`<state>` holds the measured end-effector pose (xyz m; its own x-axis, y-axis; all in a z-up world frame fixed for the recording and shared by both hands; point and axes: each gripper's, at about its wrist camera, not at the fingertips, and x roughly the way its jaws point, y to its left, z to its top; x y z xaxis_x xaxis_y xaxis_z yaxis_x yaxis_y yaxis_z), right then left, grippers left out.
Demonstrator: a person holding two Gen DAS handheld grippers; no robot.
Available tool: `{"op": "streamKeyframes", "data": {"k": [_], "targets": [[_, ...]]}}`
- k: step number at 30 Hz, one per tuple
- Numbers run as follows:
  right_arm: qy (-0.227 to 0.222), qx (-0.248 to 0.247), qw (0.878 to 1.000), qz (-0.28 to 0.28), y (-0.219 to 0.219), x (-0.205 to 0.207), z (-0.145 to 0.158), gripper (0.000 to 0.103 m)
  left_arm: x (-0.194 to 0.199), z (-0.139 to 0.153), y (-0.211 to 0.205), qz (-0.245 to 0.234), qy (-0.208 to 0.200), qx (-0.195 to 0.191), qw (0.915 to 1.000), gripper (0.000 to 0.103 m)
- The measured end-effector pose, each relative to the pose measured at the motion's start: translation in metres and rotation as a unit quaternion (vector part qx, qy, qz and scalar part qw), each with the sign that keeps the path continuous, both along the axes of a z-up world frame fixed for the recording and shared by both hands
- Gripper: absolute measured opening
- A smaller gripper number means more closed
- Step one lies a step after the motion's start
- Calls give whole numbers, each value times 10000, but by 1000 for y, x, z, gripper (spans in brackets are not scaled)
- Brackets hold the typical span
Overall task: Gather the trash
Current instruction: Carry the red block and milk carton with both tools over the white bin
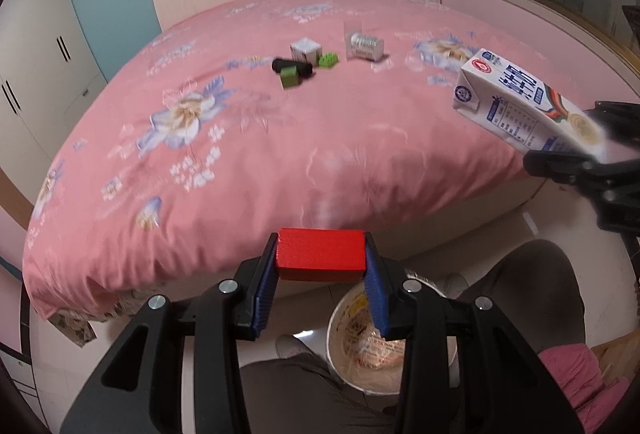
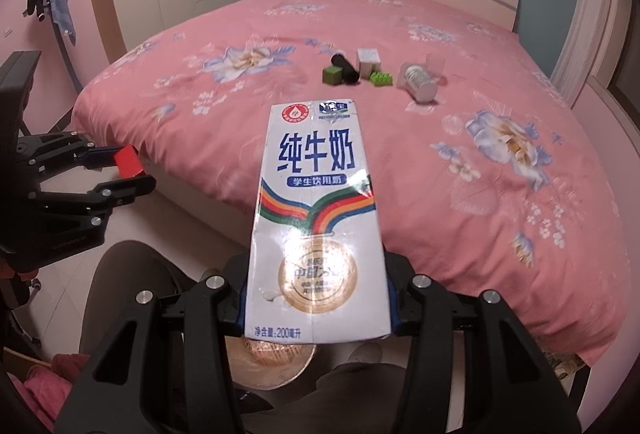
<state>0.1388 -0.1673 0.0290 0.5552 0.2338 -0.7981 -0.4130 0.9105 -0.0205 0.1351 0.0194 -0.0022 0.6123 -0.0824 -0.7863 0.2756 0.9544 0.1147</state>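
My left gripper [image 1: 321, 261] is shut on a red block [image 1: 321, 254], held off the foot edge of the bed; it also shows in the right wrist view [image 2: 127, 160]. My right gripper [image 2: 316, 298] is shut on a white milk carton [image 2: 314, 218], which also shows at the right of the left wrist view [image 1: 524, 100]. A white round bowl [image 1: 362, 350] with wrappers inside sits below both grippers between the person's knees; its rim shows under the carton [image 2: 276, 366].
On the pink floral bed [image 1: 240, 138] lie a black cylinder [image 1: 294, 68], a dark green cube [image 1: 289, 76], a bright green brick [image 1: 328, 59], a small white box [image 1: 306, 49] and a clear plastic cup on its side [image 1: 365, 45]. The person's legs [image 1: 532, 298] flank the bowl.
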Motion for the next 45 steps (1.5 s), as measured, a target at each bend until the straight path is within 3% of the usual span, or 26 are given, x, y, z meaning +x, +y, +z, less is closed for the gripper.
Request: {"op": "streamKeyframes", "data": {"k": [21,45], "targets": [[1165,-155,9924,374,30,-16,-105,49,-3,-100,-10,-75,1127,140,9935,42],[2681,-372,9619,397,55,-17,-223,49,19,-210,-9,-10,2356,116,9718,42]]}}
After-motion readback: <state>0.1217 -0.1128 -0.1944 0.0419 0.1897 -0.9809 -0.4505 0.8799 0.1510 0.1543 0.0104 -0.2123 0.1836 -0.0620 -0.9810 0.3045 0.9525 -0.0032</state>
